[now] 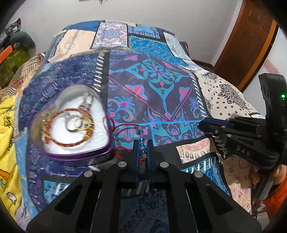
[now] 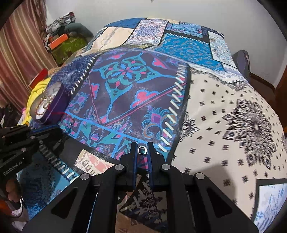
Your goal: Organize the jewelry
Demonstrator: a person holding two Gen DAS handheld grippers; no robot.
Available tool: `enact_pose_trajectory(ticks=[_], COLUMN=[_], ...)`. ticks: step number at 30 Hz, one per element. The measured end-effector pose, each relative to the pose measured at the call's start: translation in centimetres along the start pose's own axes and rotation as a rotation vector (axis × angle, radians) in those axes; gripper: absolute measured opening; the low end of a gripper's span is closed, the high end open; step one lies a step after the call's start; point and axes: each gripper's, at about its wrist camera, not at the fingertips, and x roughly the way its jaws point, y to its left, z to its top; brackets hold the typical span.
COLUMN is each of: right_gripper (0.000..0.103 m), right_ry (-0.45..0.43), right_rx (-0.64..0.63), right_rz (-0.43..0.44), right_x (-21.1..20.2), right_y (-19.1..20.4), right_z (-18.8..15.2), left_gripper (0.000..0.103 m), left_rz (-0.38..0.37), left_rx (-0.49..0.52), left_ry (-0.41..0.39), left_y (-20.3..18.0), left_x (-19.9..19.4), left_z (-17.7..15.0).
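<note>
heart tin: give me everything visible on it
The heart tin is an open heart-shaped box without a lid, with purple, metallic-looking walls and a white lining. It sits flat on the patchwork quilt, ahead and left of the left claw. Inside lie a red-and-gold bangle, several rings and silvery pieces, blurred. A red cord trails over its right rim toward that claw.

Patchwork-covered bed (image 2: 224, 111), white wall (image 2: 179, 10)

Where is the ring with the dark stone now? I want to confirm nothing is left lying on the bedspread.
In the right wrist view, the ring sits pinched between the right gripper fingertips, above the patterned bedspread, far from the heart-shaped box at left.
</note>
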Motion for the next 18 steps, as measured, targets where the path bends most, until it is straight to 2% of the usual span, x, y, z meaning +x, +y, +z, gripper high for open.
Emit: enact_pose_trajectory(ticks=[8, 18], right_gripper=[0.009, 0.009], right_ry=[-0.071, -0.176], right_rx=[-0.005, -0.057], right_rz=[-0.002, 0.040], right_x=[-2.8, -5.5], right_y=[0.8, 4.8], right_z=[1.3, 3.3], left_gripper=[0.005, 0.005], left_rz=[0.027, 0.066], left_rx=[0.005, -0.005], left_ry=[-0.121, -0.263], left_y=[1.0, 2.8], left_x=[-5.1, -10.7], left_z=[1.3, 2.9])
